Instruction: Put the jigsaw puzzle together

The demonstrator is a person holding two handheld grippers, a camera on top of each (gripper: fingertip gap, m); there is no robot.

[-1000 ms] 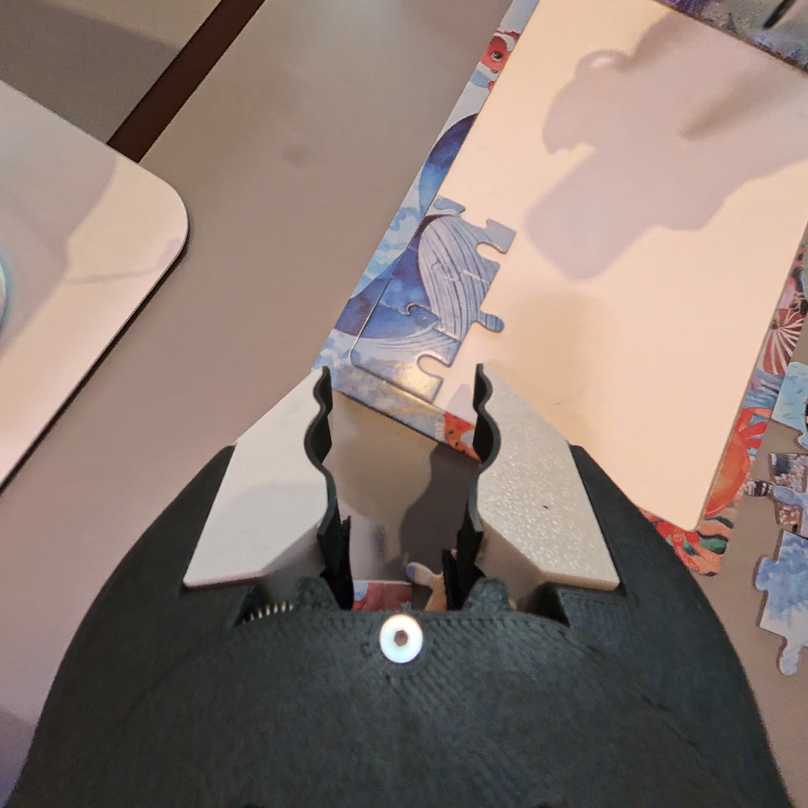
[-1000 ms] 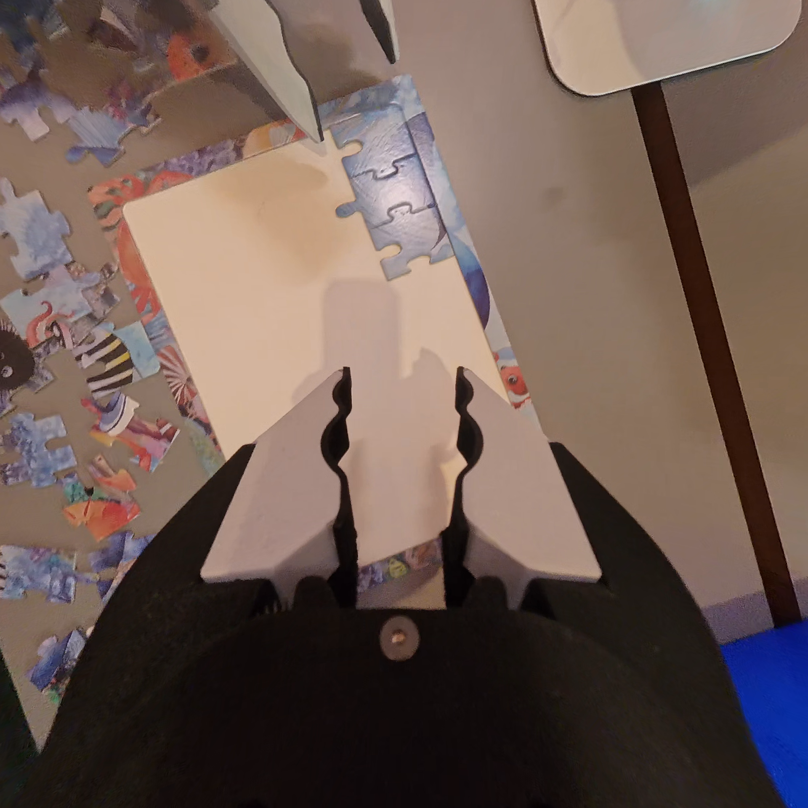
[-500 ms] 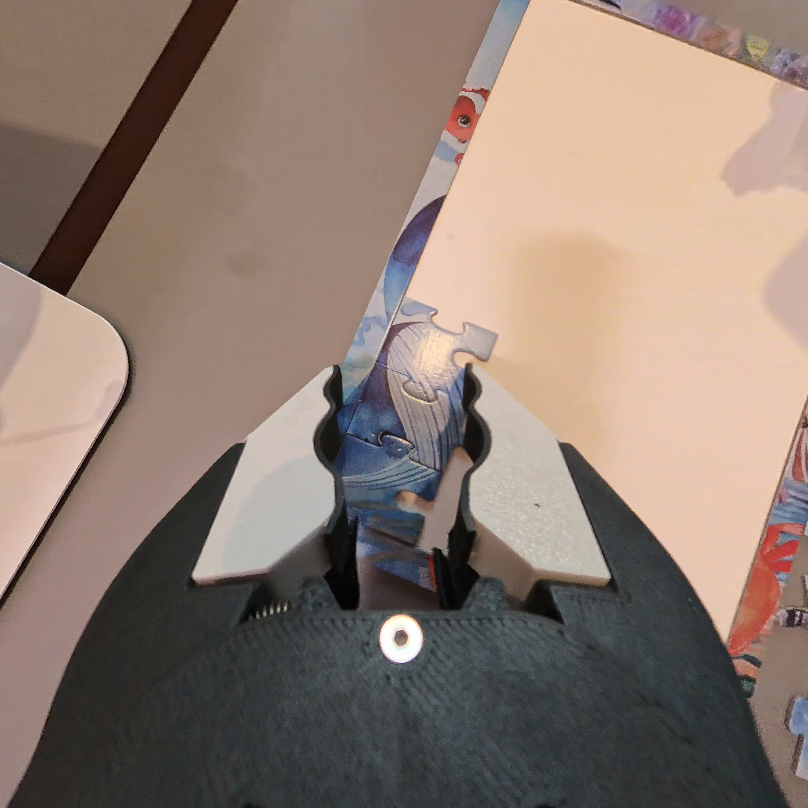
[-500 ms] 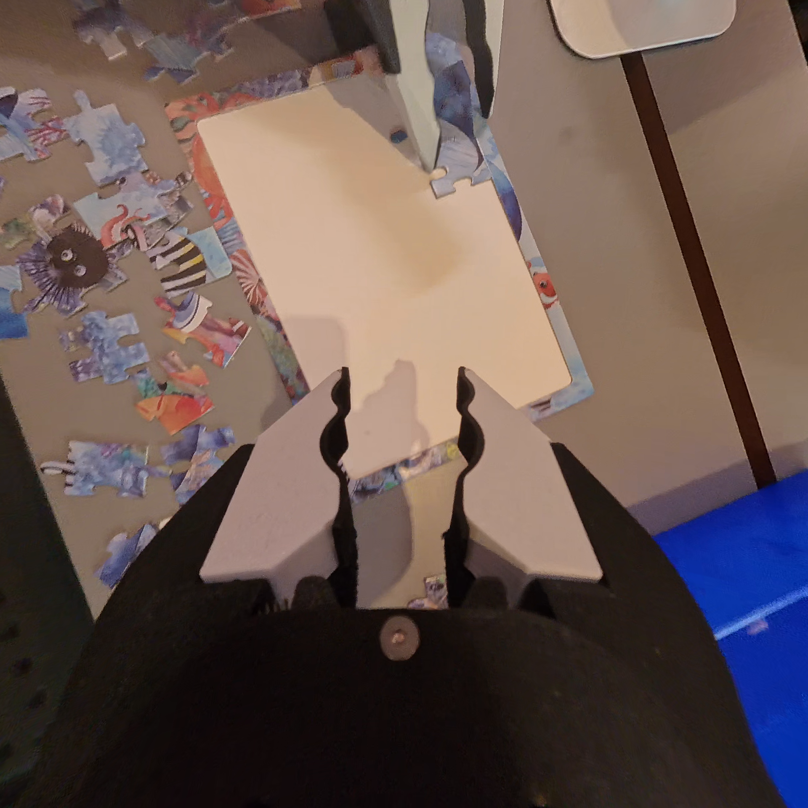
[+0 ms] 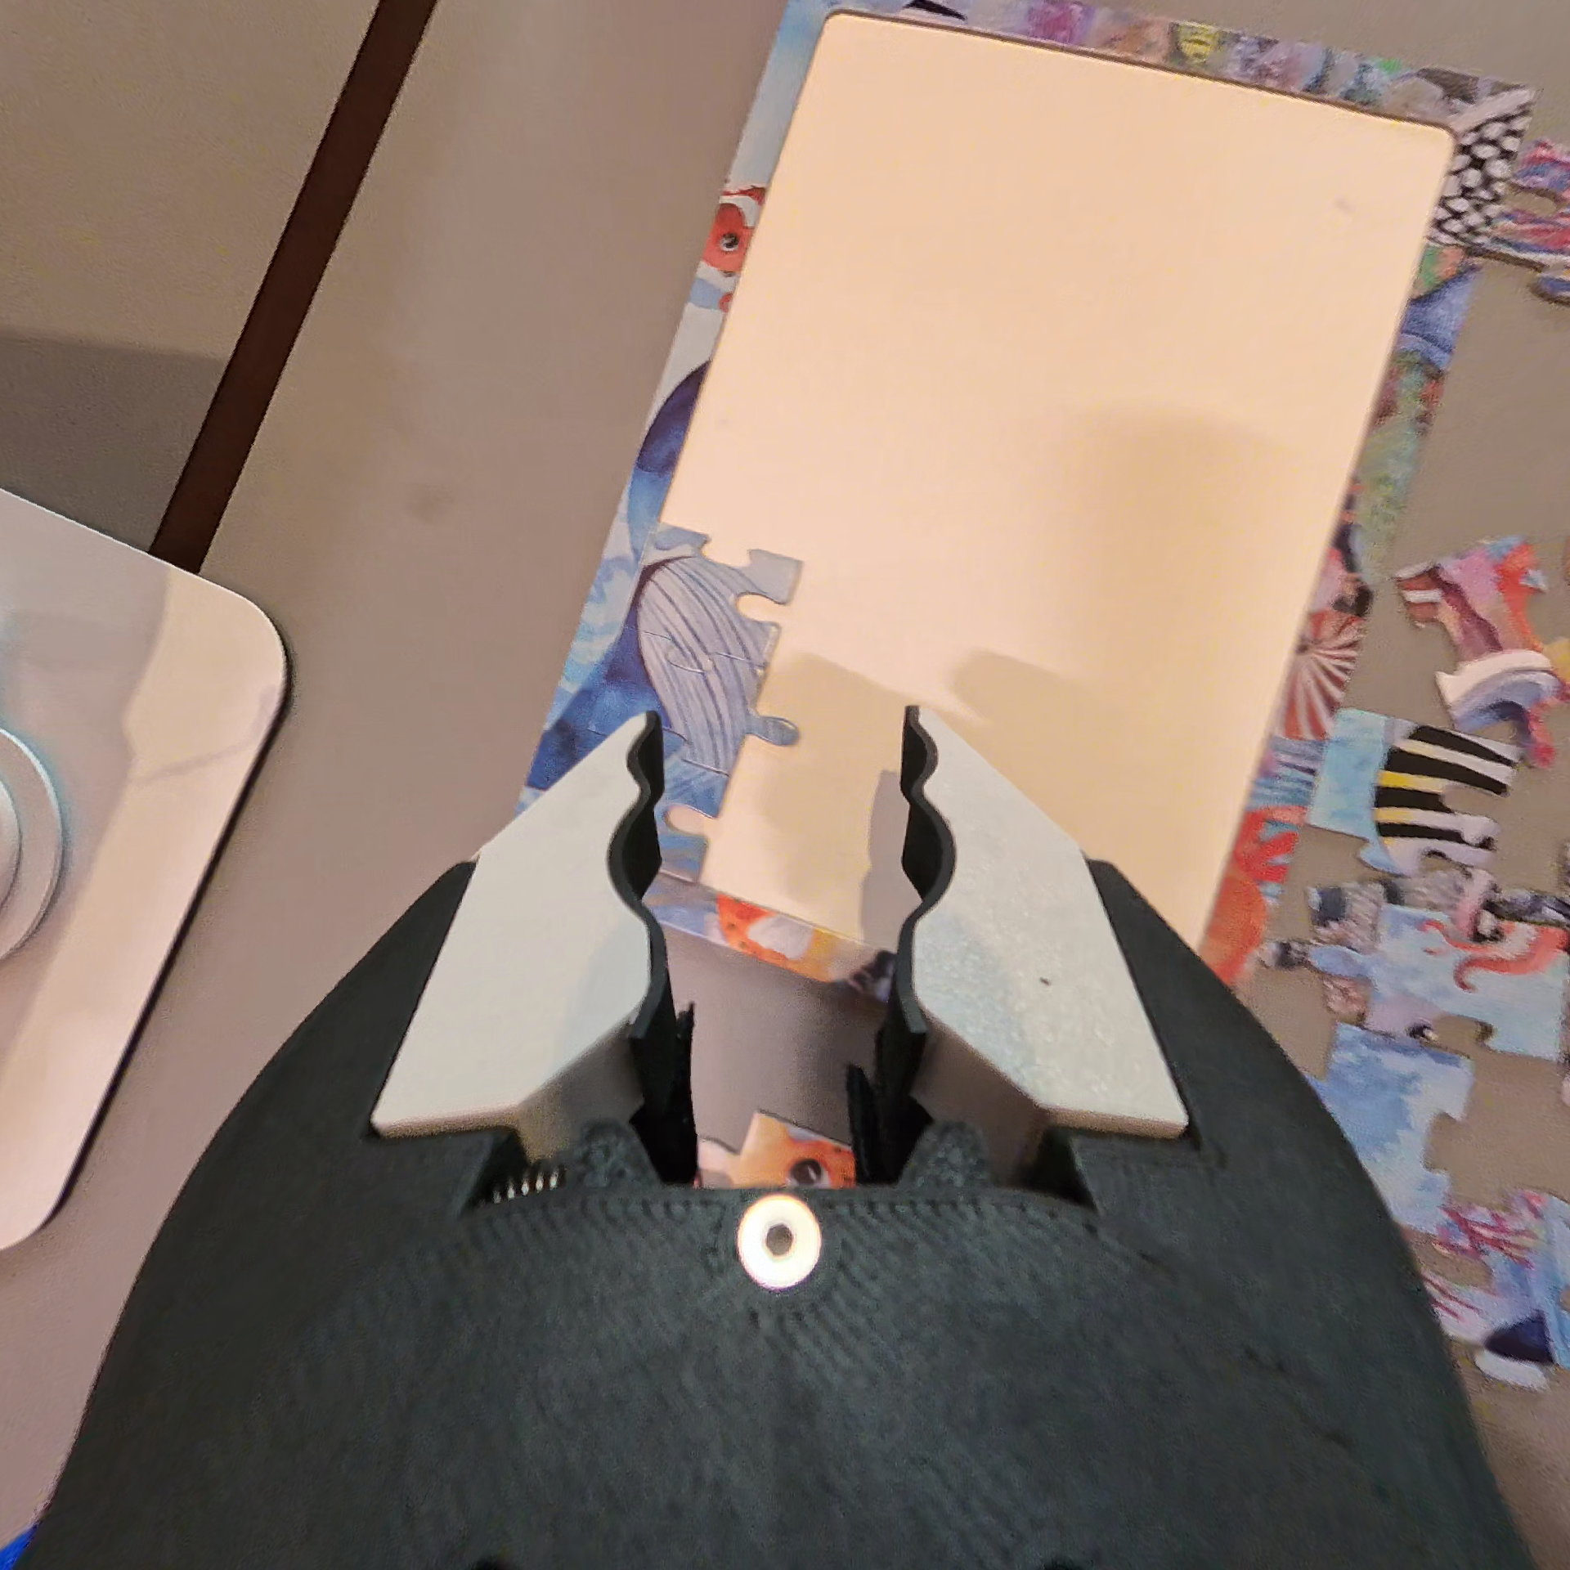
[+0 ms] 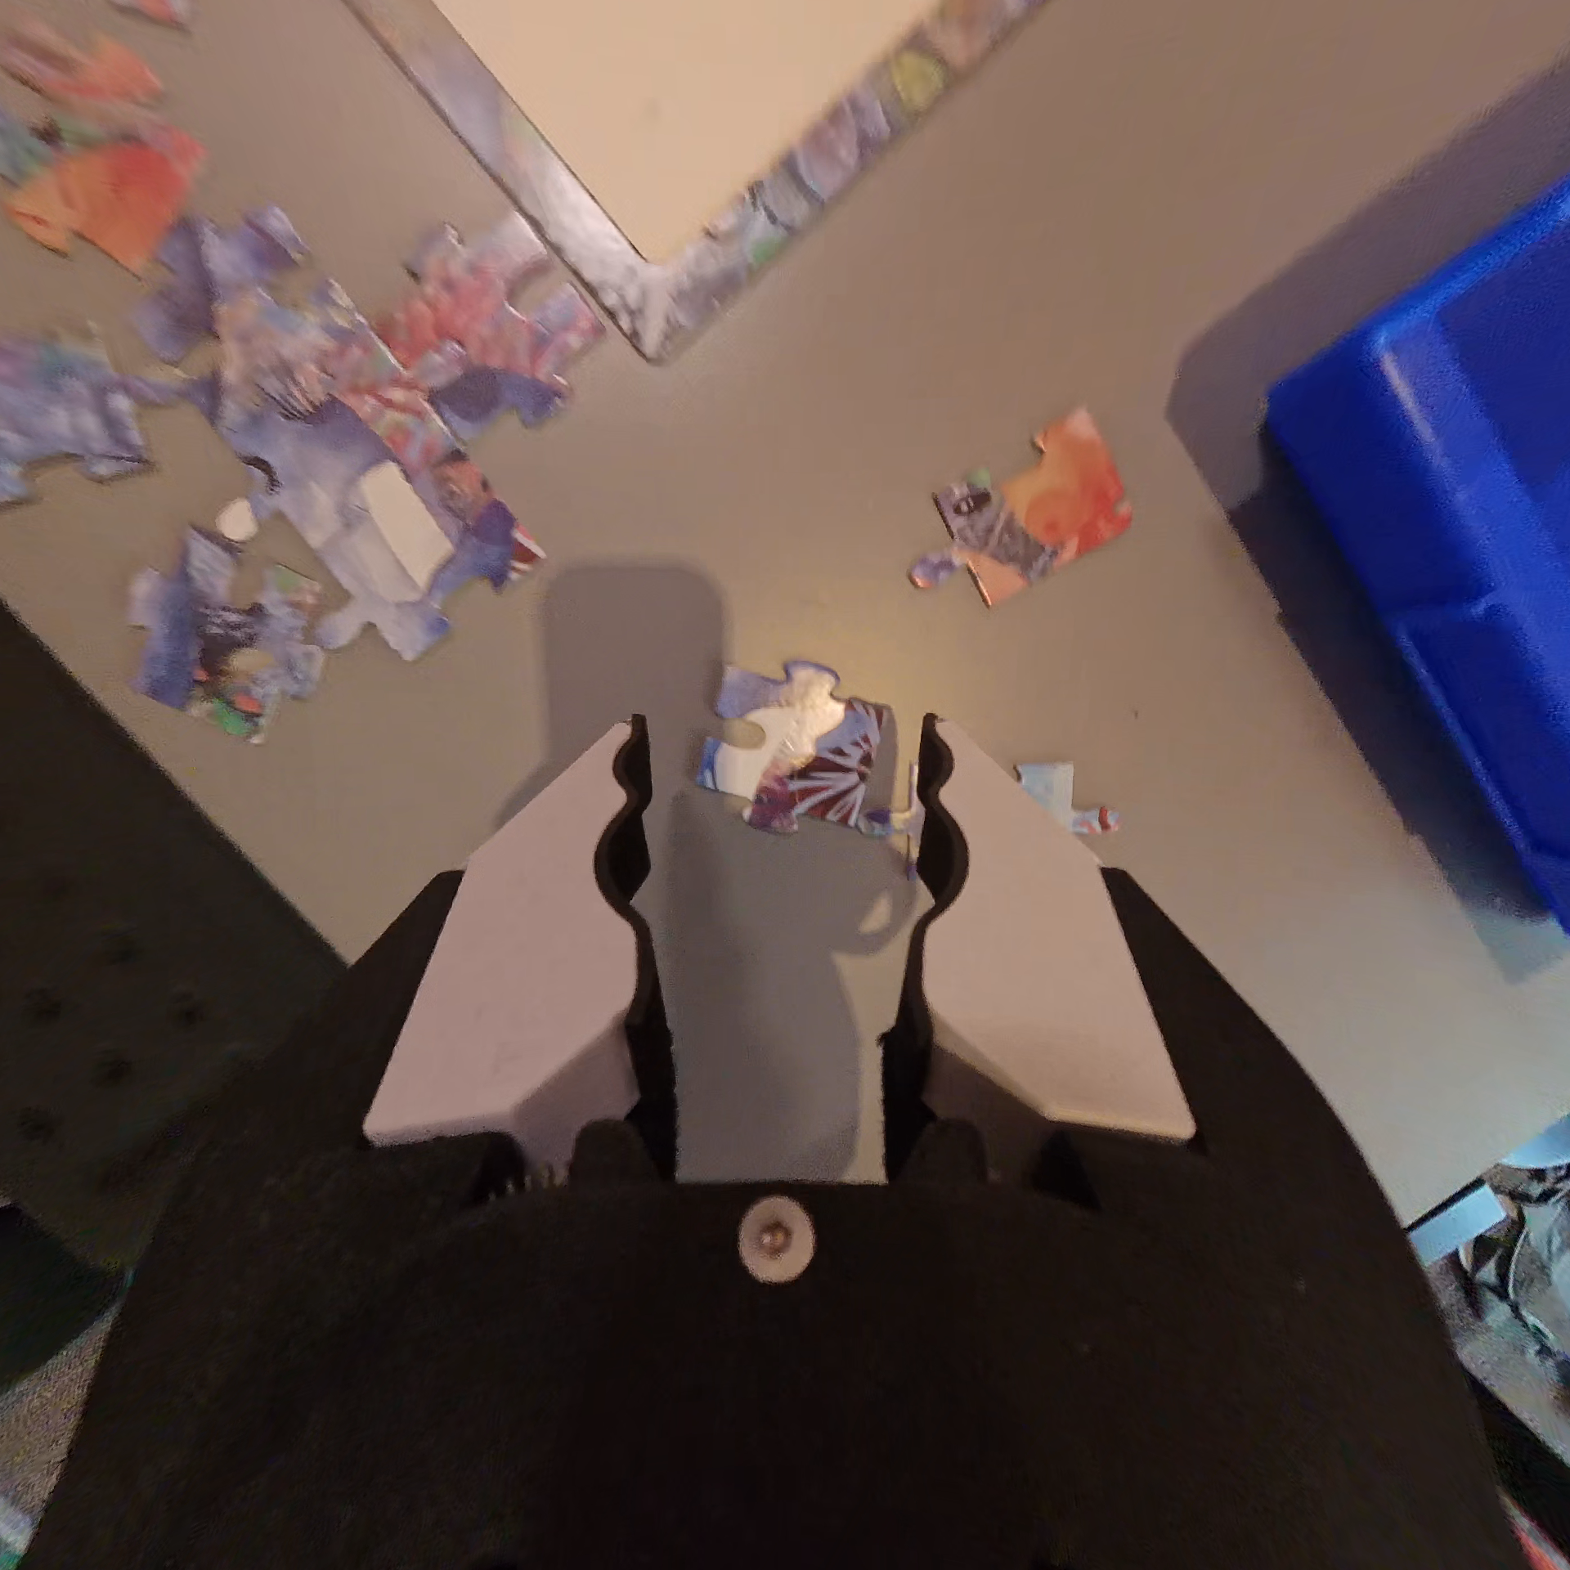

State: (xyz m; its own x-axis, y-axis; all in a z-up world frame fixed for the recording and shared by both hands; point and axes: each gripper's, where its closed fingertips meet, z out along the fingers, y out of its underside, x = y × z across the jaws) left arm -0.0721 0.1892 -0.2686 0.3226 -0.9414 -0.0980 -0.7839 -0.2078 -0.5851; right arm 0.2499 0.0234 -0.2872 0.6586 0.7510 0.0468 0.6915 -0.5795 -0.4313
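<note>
The puzzle tray (image 5: 1104, 425) has a cream inside and a printed sea-picture border. Joined blue whale pieces (image 5: 714, 671) lie in its near left corner. My left gripper (image 5: 777, 739) is open and empty, above the tray's near edge, just right of the whale pieces. My right gripper (image 6: 782, 731) is open and empty, low over the table, with a white, blue and maroon piece (image 6: 799, 752) lying flat just beyond its tips. A corner of the tray (image 6: 646, 297) shows at the top of the right wrist view.
Loose pieces lie right of the tray (image 5: 1427, 790) and in a blurred heap (image 6: 340, 442). An orange piece (image 6: 1036, 510) and a small pale piece (image 6: 1062, 794) lie near my right gripper. A blue bin (image 6: 1461, 527) stands at the right. A white board (image 5: 127, 816) lies at the left. Left tips to right tips: about 35 cm. My left tips are about 40 cm from the small pale piece (image 6: 1062, 794), my right tips only 6 cm.
My left gripper has pulled back from the whale pieces and opened wider; they stay in the tray. My right gripper has swung away from the tray down to loose pieces on the table.
</note>
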